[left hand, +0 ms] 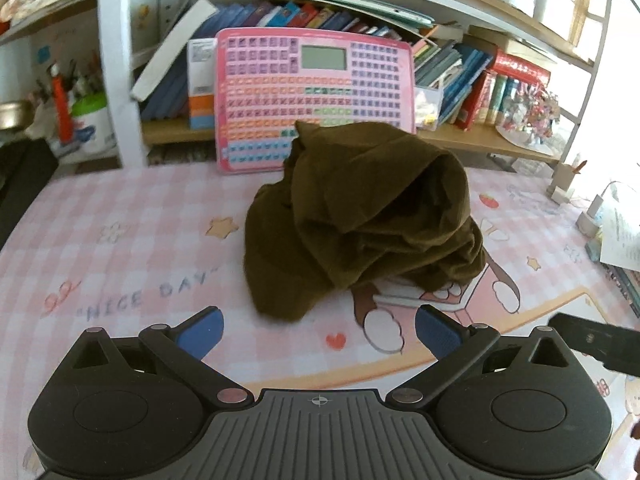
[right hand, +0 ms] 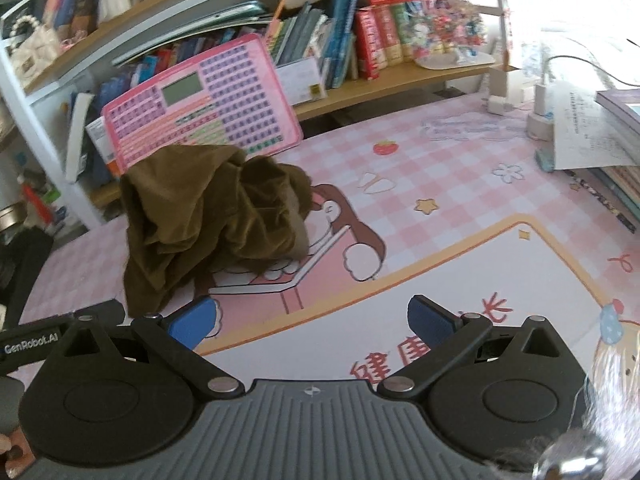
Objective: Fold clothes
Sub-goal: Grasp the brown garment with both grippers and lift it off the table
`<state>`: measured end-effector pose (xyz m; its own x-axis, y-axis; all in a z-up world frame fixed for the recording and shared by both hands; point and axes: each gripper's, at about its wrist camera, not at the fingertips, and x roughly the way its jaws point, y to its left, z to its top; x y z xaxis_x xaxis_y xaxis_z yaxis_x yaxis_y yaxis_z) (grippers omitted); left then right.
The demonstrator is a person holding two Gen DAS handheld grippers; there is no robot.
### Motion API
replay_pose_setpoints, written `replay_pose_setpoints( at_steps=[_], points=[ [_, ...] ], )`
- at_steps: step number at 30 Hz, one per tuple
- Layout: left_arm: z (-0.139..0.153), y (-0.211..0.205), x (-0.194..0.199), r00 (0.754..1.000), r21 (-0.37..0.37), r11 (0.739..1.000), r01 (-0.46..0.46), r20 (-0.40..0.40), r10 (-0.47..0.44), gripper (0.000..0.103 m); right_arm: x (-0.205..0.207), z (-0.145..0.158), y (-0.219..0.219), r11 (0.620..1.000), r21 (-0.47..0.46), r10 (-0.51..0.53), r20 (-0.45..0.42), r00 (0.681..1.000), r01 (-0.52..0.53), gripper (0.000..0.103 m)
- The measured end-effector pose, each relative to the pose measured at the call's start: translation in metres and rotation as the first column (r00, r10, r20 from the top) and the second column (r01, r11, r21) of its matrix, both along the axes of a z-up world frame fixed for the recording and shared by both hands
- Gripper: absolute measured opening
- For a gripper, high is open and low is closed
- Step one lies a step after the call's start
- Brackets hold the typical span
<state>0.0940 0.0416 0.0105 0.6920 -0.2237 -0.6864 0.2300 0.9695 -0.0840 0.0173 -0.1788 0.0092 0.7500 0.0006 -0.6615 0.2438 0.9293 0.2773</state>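
An olive-brown garment (left hand: pixel 360 220) is lying crumpled in a soft, limp heap on the pink checked desk mat (left hand: pixel 120 232), likely needing a hold at a loose hem edge, while the left gripper (left hand: pixel 319 330) and right gripper (right hand: pixel 312 320) are hovering wide apart, empty.

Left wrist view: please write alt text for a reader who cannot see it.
A crumpled olive-brown garment lies in a heap on a pink checked desk mat, not yet folded. The open left gripper is in the foreground, short of the cloth and holding nothing. Behind the heap, a pink keyboard-style toy tablet leans against a bookshelf.
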Motion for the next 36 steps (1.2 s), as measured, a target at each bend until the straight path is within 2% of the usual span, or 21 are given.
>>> replay_pose_setpoints(
  at_steps=[4, 10, 15, 19, 21, 22, 23, 25, 26, 29, 31, 32, 34, 36],
  points=[
    [-0.001, -0.012, 0.012, 0.999, 0.024, 0.999, 0.038, 0.026, -0.039, 0.102, -0.004, -0.004, -0.002, 0.999, 0.001, -0.047, -0.031, 0.998, 0.047, 0.103],
    [0.008, -0.037, 0.034, 0.988, 0.062, 0.992, 0.106, 0.105, -0.112, 0.102, -0.015, -0.004, -0.006, 0.994, 0.009, -0.106, -0.042, 0.994, 0.106, 0.103],
    [0.008, -0.066, 0.05, 0.978, 0.054, 0.984, 0.169, 0.111, -0.174, 0.103, -0.027, -0.003, -0.014, 0.988, 0.013, -0.152, -0.049, 0.987, 0.153, 0.103],
    [-0.001, -0.081, 0.063, 0.981, 0.059, 0.987, 0.151, 0.111, -0.157, 0.101, -0.035, -0.003, -0.022, 0.983, 0.025, -0.178, -0.059, 0.982, 0.179, 0.103],
    [-0.003, -0.081, 0.069, 0.985, 0.058, 0.992, 0.115, 0.12, -0.122, 0.089, -0.038, -0.004, -0.029, 0.98, 0.058, -0.185, -0.068, 0.98, 0.189, 0.103],
    [-0.002, -0.078, 0.072, 0.989, 0.056, 0.995, 0.088, 0.117, -0.094, 0.069, -0.039, -0.005, -0.033, 0.977, 0.089, -0.189, -0.078, 0.979, 0.196, 0.103],
    [-0.001, -0.072, 0.075, 0.99, 0.035, 0.997, 0.073, 0.114, -0.077, 0.043, -0.04, -0.006, -0.037, 0.972, 0.121, -0.193, -0.089, 0.977, 0.203, 0.103],
    [0.004, -0.059, 0.078, 0.993, -0.02, 0.998, 0.052, 0.109, -0.05, 0.015, -0.039, -0.011, -0.045, 0.955, 0.206, -0.194, -0.111, 0.975, 0.214, 0.103],
    [0.007, -0.05, 0.079, 0.993, -0.052, 0.998, 0.046, 0.107, -0.04, 0.009, -0.038, -0.013, -0.049, 0.942, 0.257, -0.191, -0.122, 0.974, 0.217, 0.103],
    [0.028, -0.029, 0.064, 0.991, -0.117, 0.993, 0.03, 0.135, -0.014, 0.006, -0.034, -0.025, -0.057, 0.884, 0.417, -0.165, -0.145, 0.976, 0.211, 0.103],
    [0.045, -0.017, 0.047, 0.989, -0.191, 0.981, 0.036, 0.145, -0.008, 0.006, -0.028, -0.034, -0.059, 0.839, 0.506, -0.139, -0.157, 0.978, 0.201, 0.103],
    [0.053, -0.012, 0.038, 0.988, -0.224, 0.974, 0.042, 0.152, -0.008, 0.006, -0.025, -0.039, -0.06, 0.801, 0.56, -0.134, -0.172, 0.976, 0.209, 0.103],
    [0.07, -0.003, 0.017, 0.984, -0.281, 0.959, 0.04, 0.181, 0.012, 0.006, -0.018, -0.052, -0.063, 0.673, 0.702, -0.126, -0.202, 0.971, 0.233, 0.103],
    [0.086, 0.007, -0.005, 0.977, -0.337, 0.941, 0.04, 0.209, 0.033, 0.006, -0.012, -0.065, -0.065, 0.517, 0.819, -0.127, -0.214, 0.968, 0.249, 0.103]
  ],
)
